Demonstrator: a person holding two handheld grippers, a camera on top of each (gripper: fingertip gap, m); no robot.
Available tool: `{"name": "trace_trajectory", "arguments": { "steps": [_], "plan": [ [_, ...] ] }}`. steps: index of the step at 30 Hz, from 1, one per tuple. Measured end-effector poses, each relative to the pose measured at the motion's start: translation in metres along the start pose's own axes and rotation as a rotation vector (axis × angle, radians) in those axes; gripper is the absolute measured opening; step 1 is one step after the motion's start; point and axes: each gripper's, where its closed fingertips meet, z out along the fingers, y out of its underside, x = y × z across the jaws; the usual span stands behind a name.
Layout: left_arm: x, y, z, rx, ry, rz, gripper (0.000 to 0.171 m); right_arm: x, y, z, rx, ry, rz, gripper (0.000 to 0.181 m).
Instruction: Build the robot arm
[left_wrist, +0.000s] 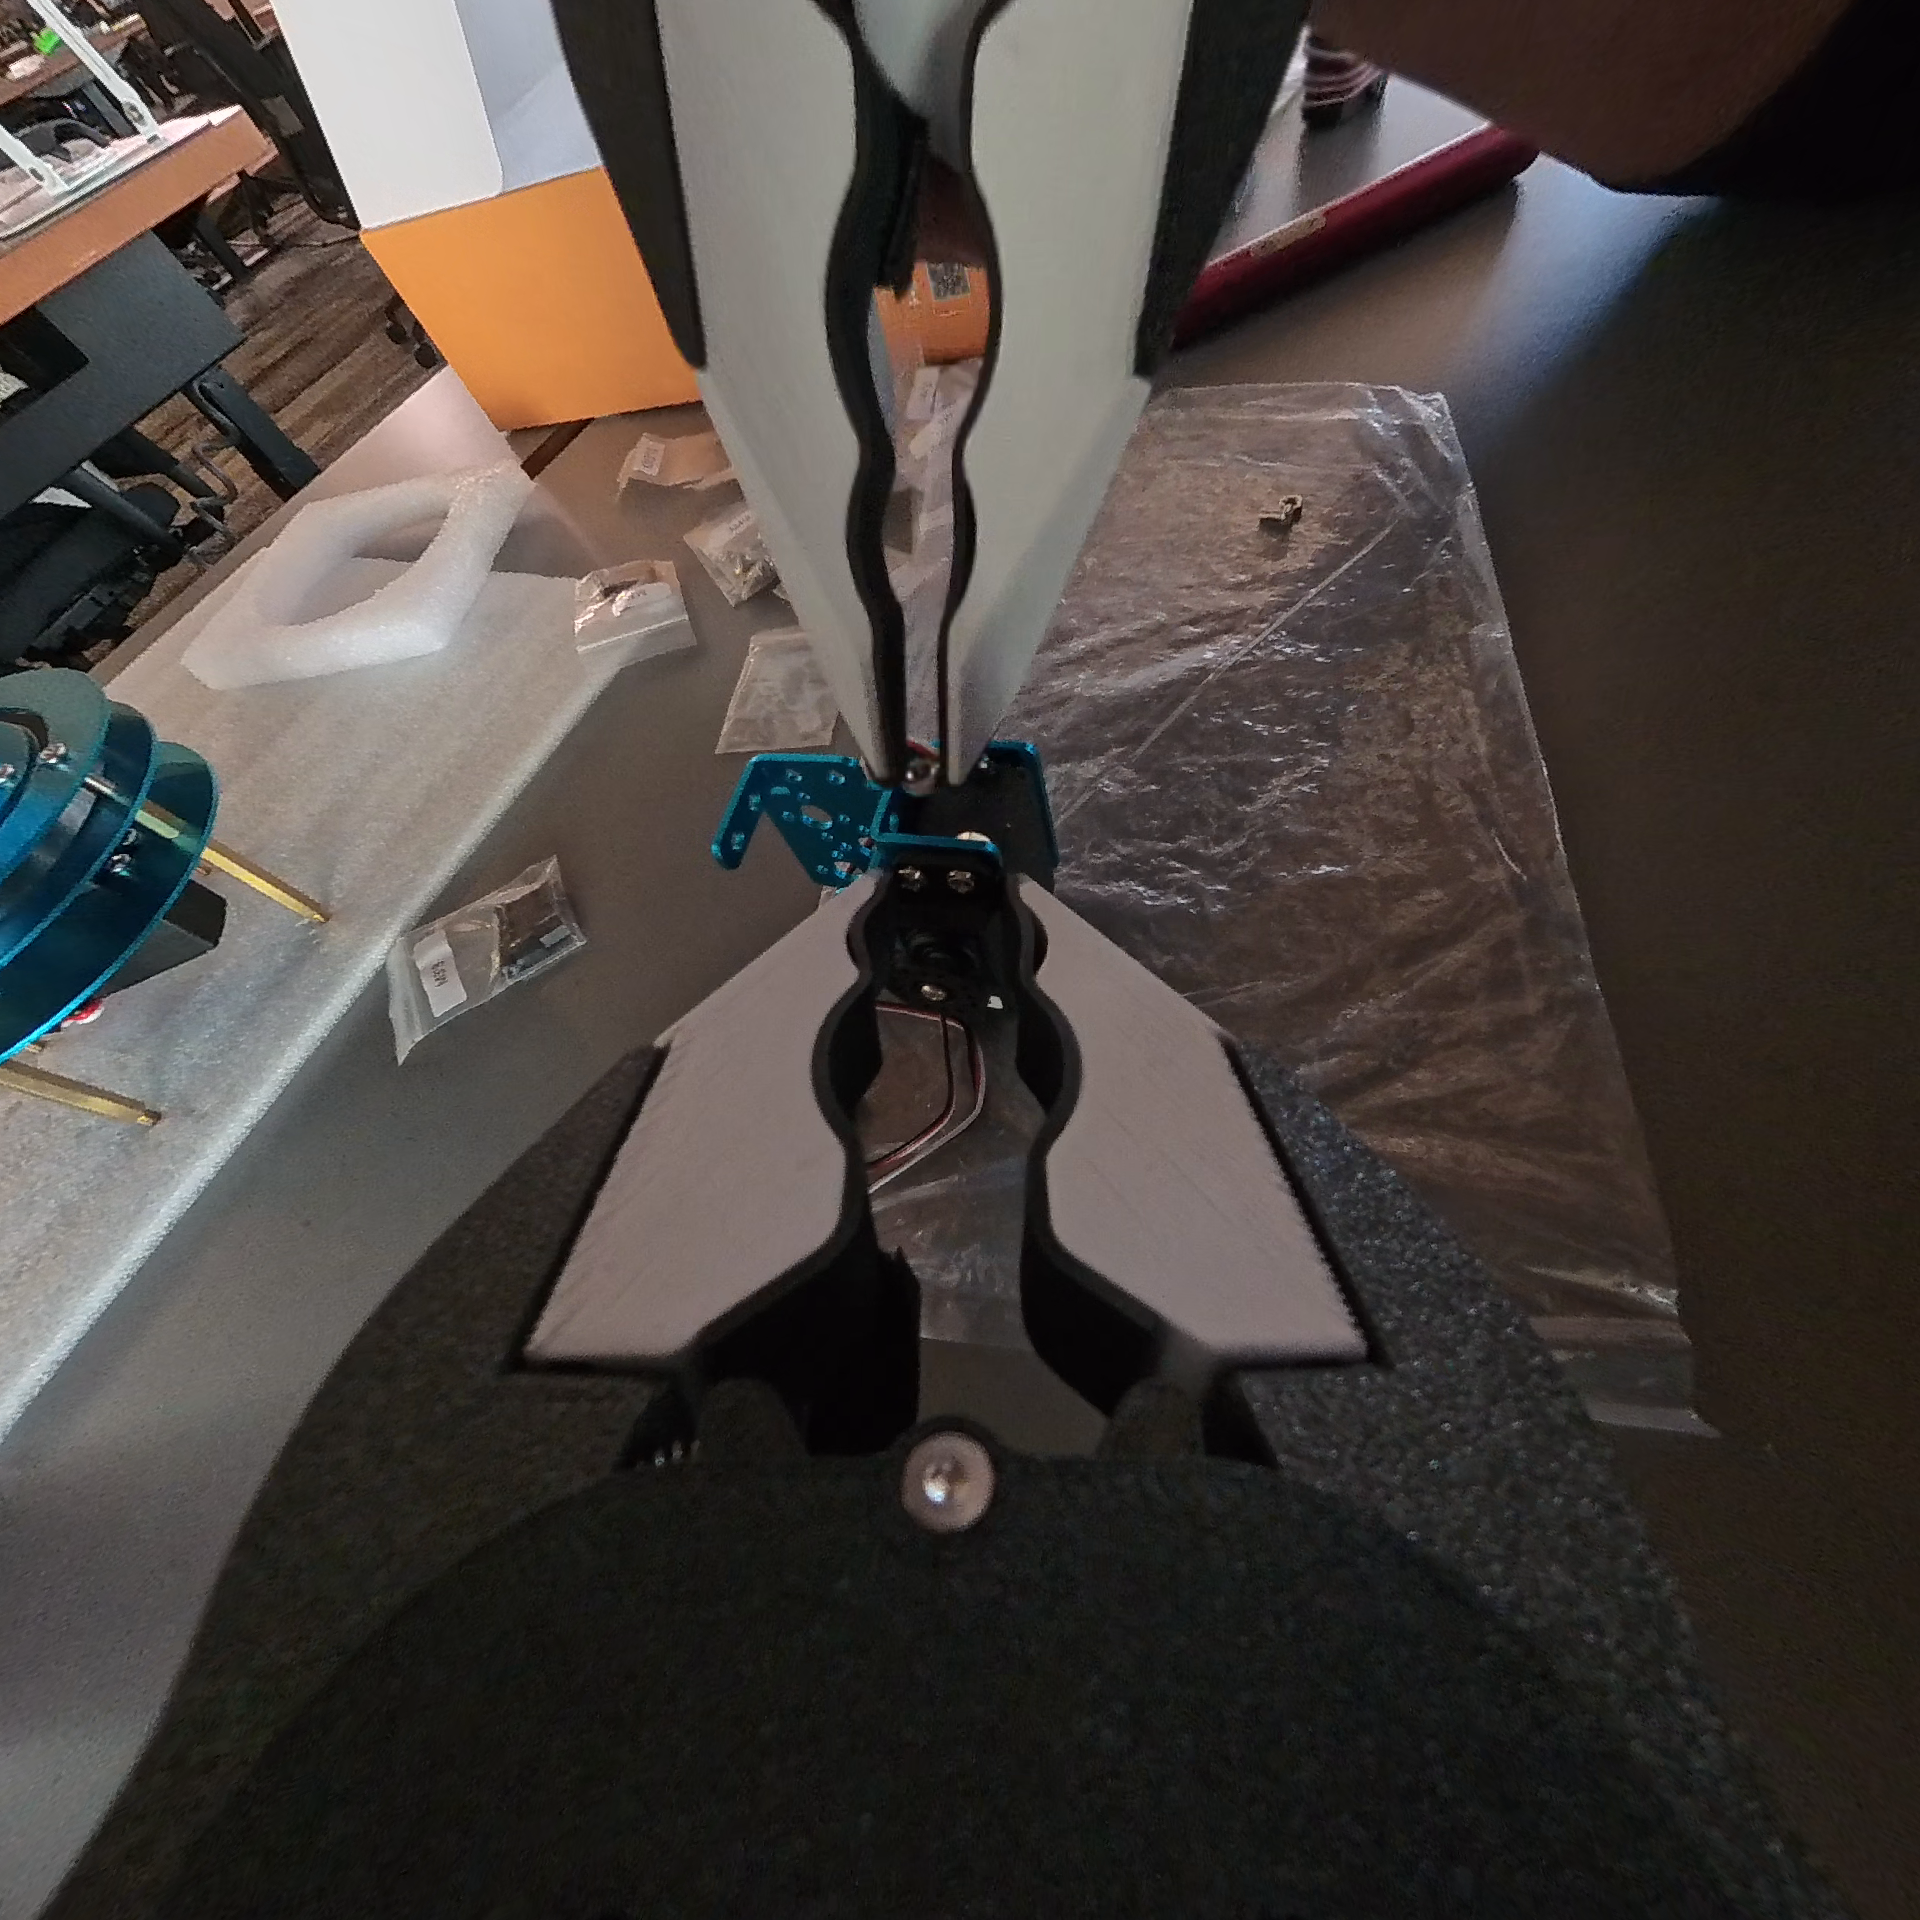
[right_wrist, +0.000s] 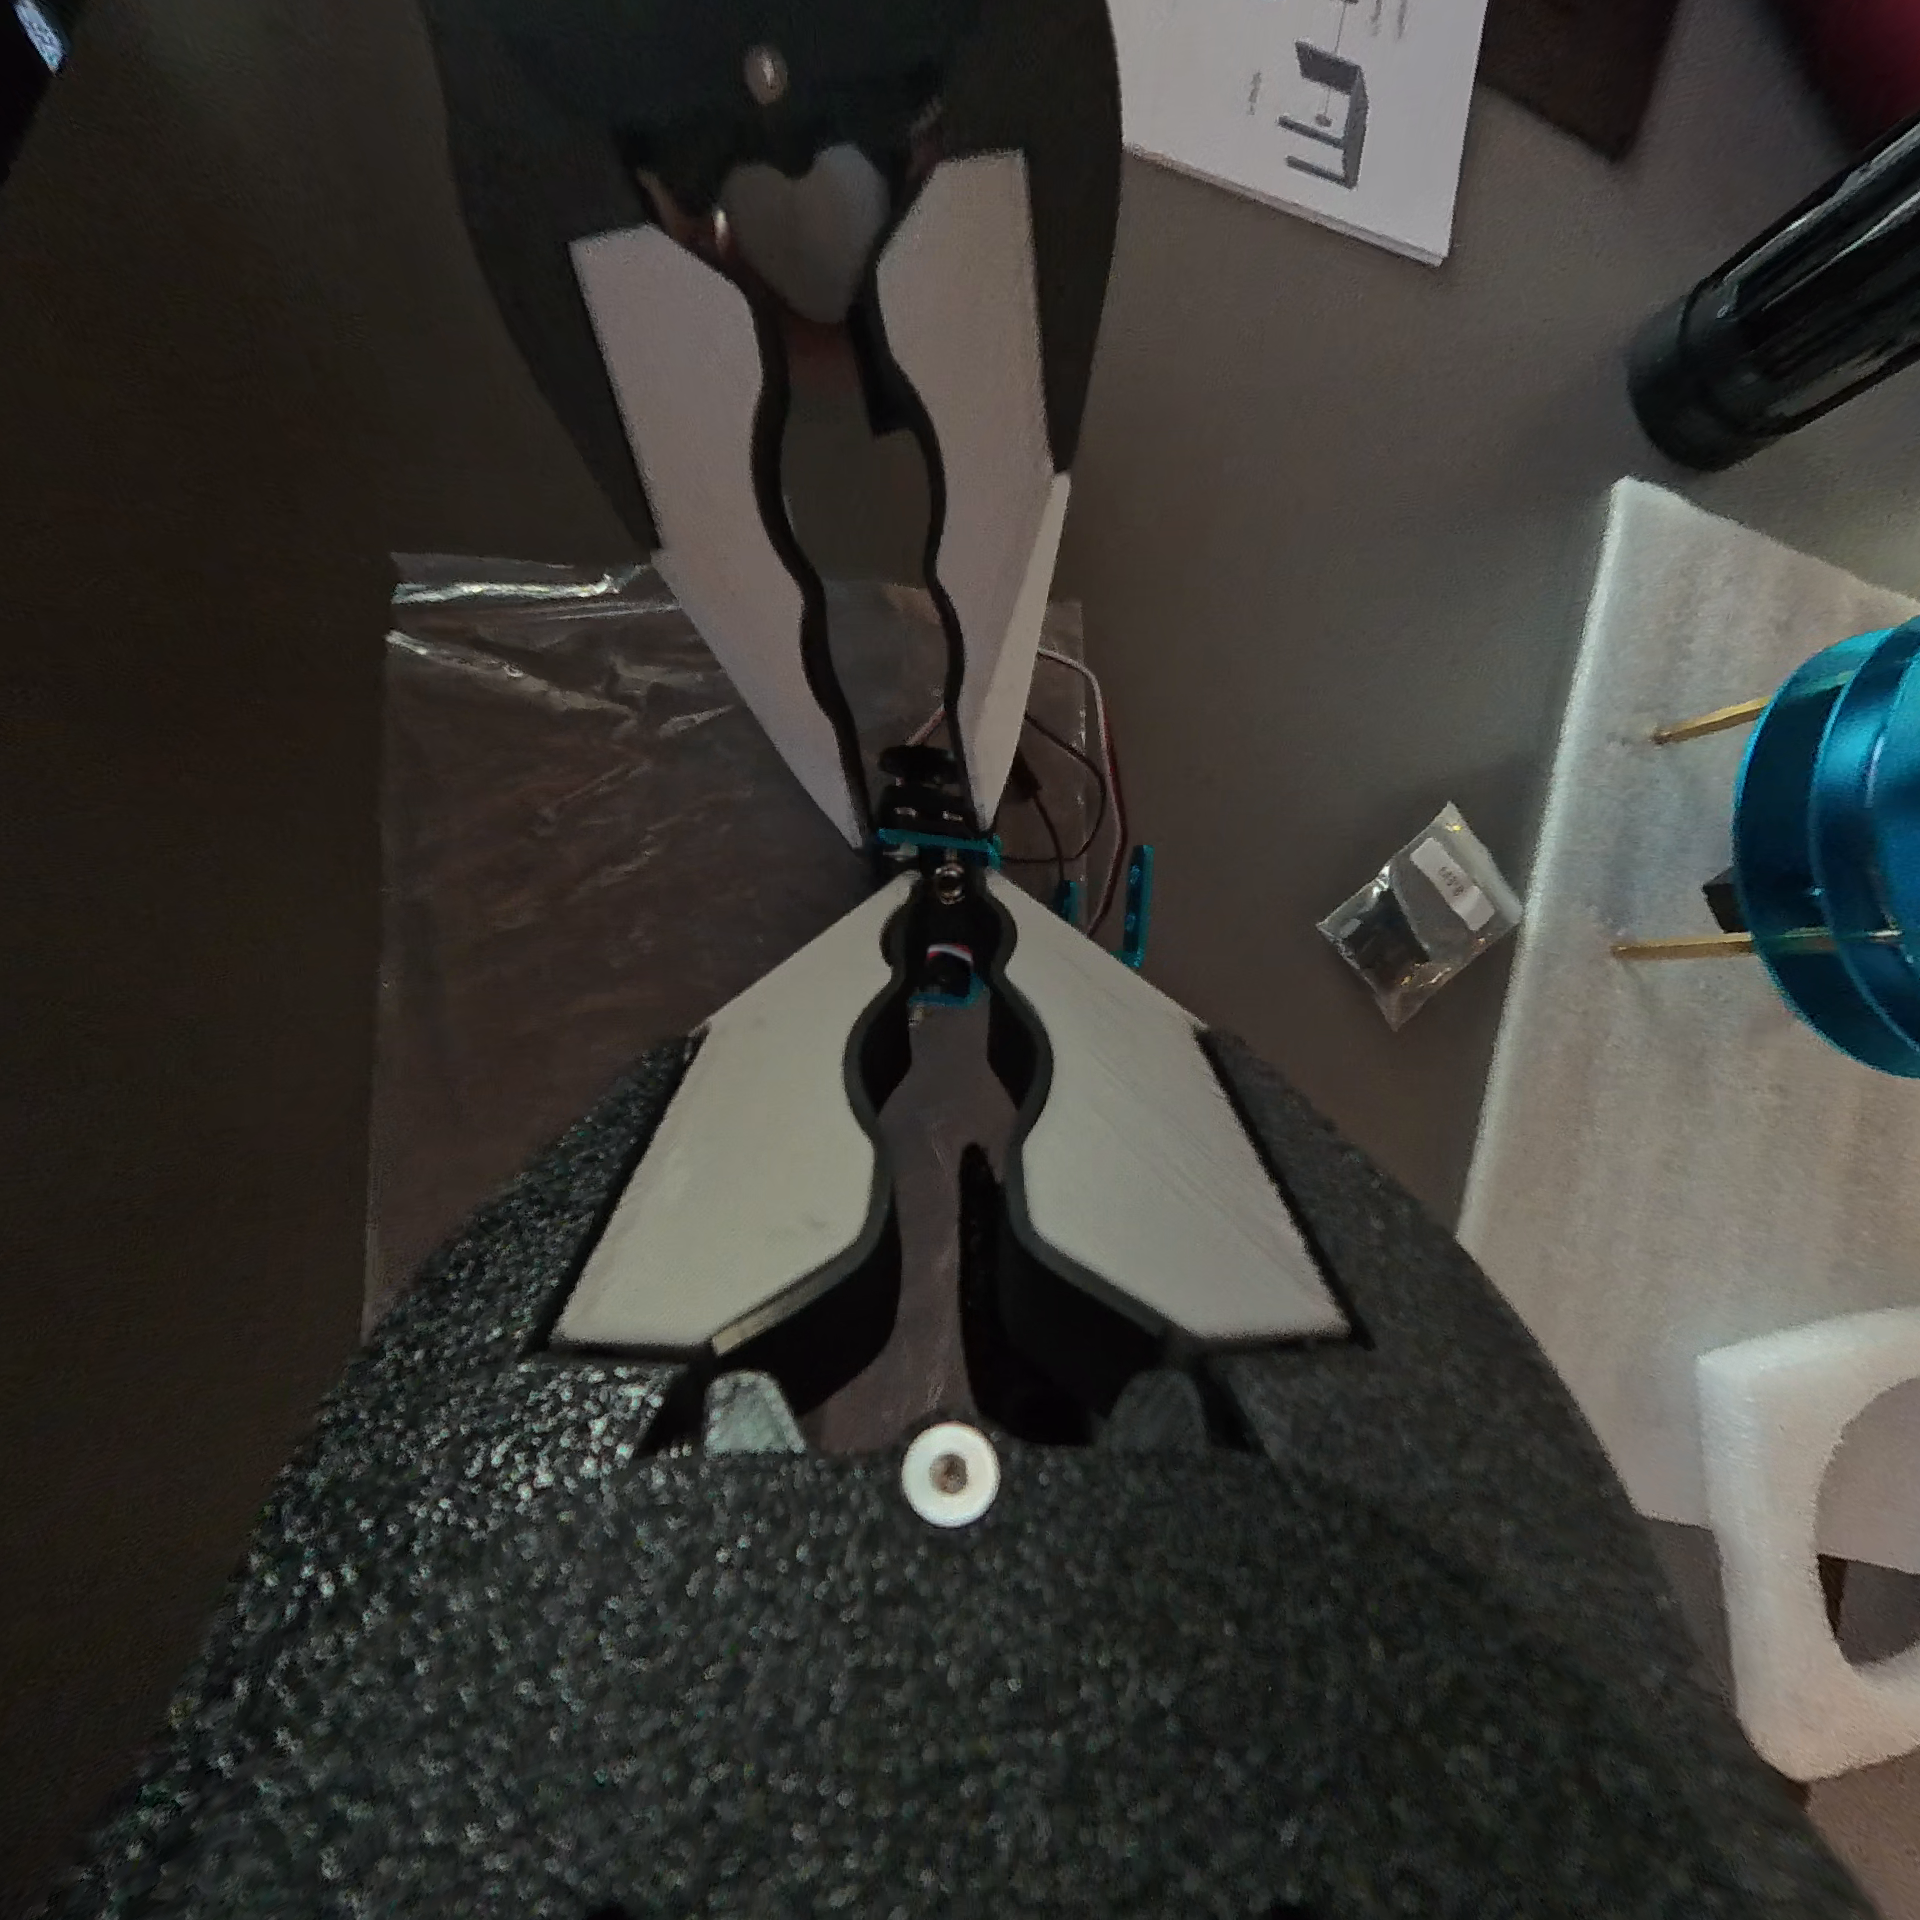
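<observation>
My left gripper (left_wrist: 940, 883) squeezes the blue bracket part (left_wrist: 831, 821) while my right gripper (left_wrist: 914, 774) pinches a tiny screw (left_wrist: 916, 772) just ahead, which could slip out if I wobble.

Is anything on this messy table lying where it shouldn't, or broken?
Nothing looks broken. One tiny metal part lies alone on the clear plastic bag, apart from the small parts packets. Both claws grip the blue bracket assembly.
</observation>
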Motion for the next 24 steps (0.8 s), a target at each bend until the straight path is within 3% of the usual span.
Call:
{"name": "trace_trajectory", "arguments": {
  "steps": [9,16,24],
  "plan": [
    [-0.0001,0.0,-0.0001,0.0,-0.002,0.001,0.02,0.0002,-0.0039,0.0071,0.043,0.07,-0.098,0.005],
    [-0.0005,0.0004,-0.0005,-0.001,-0.002,0.0,0.02,0.0022,-0.0021,0.009,0.008,0.206,-0.366,0.006],
    [-0.0007,0.0008,-0.0012,0.002,0.017,-0.003,0.02,0.002,-0.0025,0.0098,0.023,0.255,-0.341,0.006]
  ]
}}
